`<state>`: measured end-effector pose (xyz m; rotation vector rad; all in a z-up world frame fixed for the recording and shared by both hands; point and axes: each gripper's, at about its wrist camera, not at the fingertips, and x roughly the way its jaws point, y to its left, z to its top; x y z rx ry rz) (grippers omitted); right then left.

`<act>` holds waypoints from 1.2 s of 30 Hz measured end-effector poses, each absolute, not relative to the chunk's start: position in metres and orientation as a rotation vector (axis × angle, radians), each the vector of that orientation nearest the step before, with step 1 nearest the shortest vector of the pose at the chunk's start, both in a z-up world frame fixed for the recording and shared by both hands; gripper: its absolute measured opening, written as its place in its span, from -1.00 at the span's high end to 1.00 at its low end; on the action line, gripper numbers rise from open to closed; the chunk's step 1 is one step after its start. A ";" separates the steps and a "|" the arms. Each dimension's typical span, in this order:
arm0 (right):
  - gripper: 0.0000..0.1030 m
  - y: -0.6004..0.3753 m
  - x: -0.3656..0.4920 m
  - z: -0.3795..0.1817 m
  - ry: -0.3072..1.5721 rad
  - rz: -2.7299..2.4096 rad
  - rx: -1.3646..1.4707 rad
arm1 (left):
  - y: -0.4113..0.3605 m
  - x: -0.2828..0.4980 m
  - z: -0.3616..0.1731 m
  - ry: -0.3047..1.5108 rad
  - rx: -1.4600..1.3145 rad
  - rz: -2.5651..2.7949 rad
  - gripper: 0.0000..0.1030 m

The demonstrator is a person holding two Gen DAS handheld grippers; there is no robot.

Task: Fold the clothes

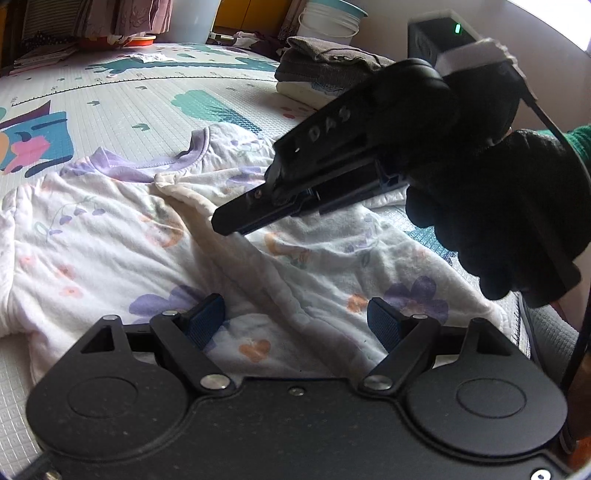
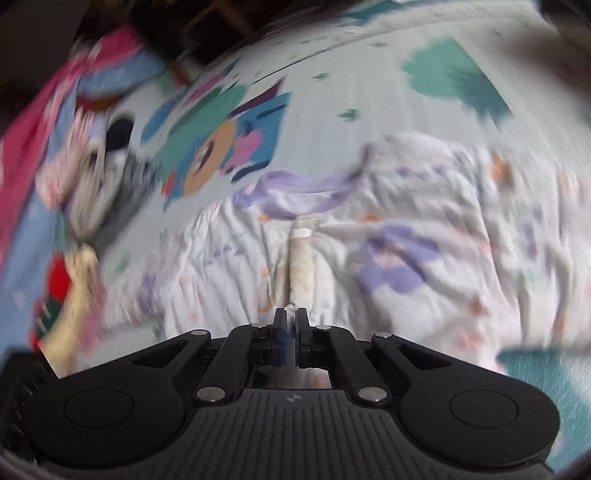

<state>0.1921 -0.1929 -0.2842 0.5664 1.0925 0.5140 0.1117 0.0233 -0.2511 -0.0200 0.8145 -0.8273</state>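
Observation:
A white floral garment (image 1: 122,243) with a purple collar lies spread on the patterned play mat (image 1: 122,107). My left gripper (image 1: 295,325) is open just above the garment's near part, with cloth between its blue pads. My right gripper (image 2: 291,325) is shut on a raised fold of the garment (image 2: 303,266) that runs toward the collar. It also shows in the left wrist view (image 1: 229,225), held by a black-gloved hand, pinching the cream-edged ridge of cloth. The right wrist view is blurred by motion.
A stack of folded grey and white clothes (image 1: 325,70) sits at the far right of the mat. A heap of colourful clothes (image 2: 66,177) lies to the left. A white bucket (image 1: 328,18) and other household items stand beyond the mat.

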 end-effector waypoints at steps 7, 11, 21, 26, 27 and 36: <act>0.82 -0.215 0.190 -0.311 1.111 0.378 0.856 | 0.023 0.110 -0.251 0.814 -0.018 -0.828 -0.63; 0.82 -0.202 0.191 -0.303 1.104 0.441 0.799 | 0.022 0.113 -0.252 0.814 -0.020 -0.829 -0.63; 0.90 -0.182 0.194 -0.294 1.121 0.458 0.546 | 0.021 0.115 -0.253 0.814 -0.025 -0.830 -0.63; 0.92 -0.176 0.196 -0.291 1.120 0.466 0.466 | 0.019 0.118 -0.254 0.814 -0.024 -0.830 -0.63; 0.92 -0.175 0.196 -0.290 1.121 0.469 0.456 | 0.019 0.118 -0.254 0.814 -0.023 -0.830 -0.63; 0.96 -0.160 0.197 -0.283 1.117 0.488 0.296 | 0.021 0.112 -0.256 0.810 -0.019 -0.832 -0.64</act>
